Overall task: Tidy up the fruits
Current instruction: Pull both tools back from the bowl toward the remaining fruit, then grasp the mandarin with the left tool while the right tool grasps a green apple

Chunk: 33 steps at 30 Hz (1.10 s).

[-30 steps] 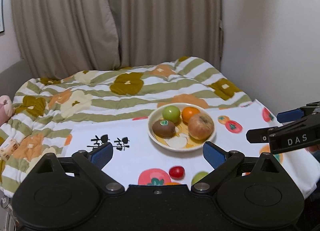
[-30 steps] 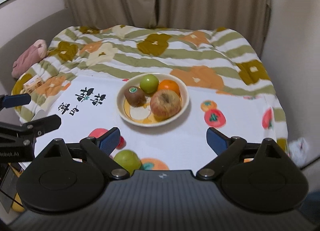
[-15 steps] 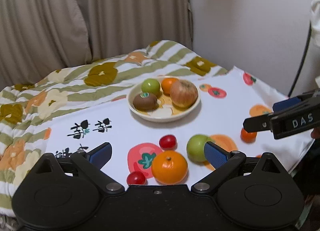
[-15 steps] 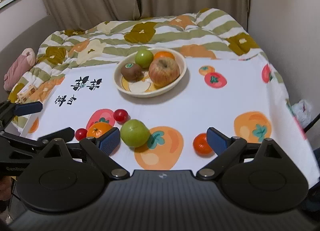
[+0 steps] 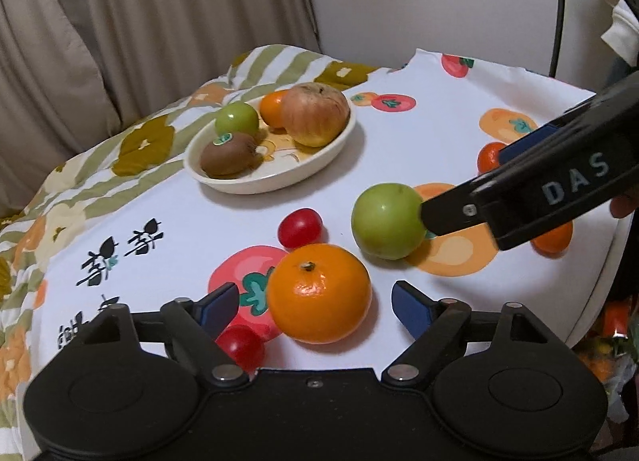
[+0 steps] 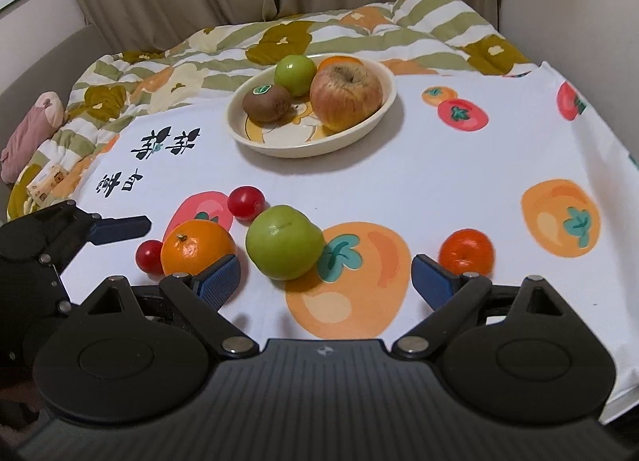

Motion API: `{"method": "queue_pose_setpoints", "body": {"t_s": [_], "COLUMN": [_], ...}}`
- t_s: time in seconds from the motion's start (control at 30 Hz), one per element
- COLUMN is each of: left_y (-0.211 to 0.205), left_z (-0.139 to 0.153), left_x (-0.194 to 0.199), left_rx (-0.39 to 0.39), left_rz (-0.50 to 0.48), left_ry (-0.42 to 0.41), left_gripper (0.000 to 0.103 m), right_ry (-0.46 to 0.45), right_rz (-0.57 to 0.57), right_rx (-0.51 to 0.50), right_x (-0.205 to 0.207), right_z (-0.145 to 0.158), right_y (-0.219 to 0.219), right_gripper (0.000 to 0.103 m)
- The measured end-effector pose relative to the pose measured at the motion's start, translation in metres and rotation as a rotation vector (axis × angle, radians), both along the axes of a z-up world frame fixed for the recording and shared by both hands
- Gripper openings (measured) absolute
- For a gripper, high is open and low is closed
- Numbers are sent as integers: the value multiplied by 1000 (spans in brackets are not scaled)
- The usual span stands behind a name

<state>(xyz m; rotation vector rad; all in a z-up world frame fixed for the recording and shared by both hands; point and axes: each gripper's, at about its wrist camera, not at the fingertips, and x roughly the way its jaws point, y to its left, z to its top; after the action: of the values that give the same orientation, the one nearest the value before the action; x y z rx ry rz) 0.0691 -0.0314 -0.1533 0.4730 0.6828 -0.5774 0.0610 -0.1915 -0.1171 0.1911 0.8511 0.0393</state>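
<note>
A cream bowl [image 5: 279,181] [image 6: 303,149] on the white fruit-print cloth holds a kiwi, a small green fruit, an orange and a big apple. In front of it lie loose fruit. My left gripper [image 5: 315,305] straddles an orange [image 5: 319,293] [image 6: 195,247]; its jaws are closing, with a gap still on both sides. A green apple [image 6: 283,241] [image 5: 387,221] lies just ahead of my open right gripper [image 6: 325,279], one of whose fingers [image 5: 447,213] reaches the apple's side. Two cherry tomatoes [image 5: 299,227] [image 5: 239,345] and a small tangerine [image 6: 465,251] lie nearby.
A striped flowered quilt [image 6: 319,29] lies behind the cloth, with curtains and a wall beyond. A pink bundle [image 6: 32,129] sits at the far left. The cloth's edge [image 5: 611,245] drops off at the right, where a cable hangs.
Both grippers have come down close to the cloth, bringing the loose fruit into view. The left gripper has rolled and its jaws have narrowed around the orange.
</note>
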Motion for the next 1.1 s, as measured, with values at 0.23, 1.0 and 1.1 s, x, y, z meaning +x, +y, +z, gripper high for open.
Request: {"method": "queue_pose_setpoints", "body": {"t_s": [0.23, 1.0, 1.1], "left_y": [-2, 6, 7], "left_z": [-11, -11, -10], "left_x": [18, 18, 16], "left_rx": [-15, -27, -33], "left_rz": [-6, 38, 45], "left_ry": [75, 100, 97], "left_gripper": [72, 67, 67], "right_ry": [17, 56, 61], "right_rz": [2, 46, 62], "right_rx": [32, 44, 36], "right_x": [15, 41, 43], "right_z": [-8, -23, -24], "right_y": [5, 20, 22], "right_gripper": [103, 80, 75]}}
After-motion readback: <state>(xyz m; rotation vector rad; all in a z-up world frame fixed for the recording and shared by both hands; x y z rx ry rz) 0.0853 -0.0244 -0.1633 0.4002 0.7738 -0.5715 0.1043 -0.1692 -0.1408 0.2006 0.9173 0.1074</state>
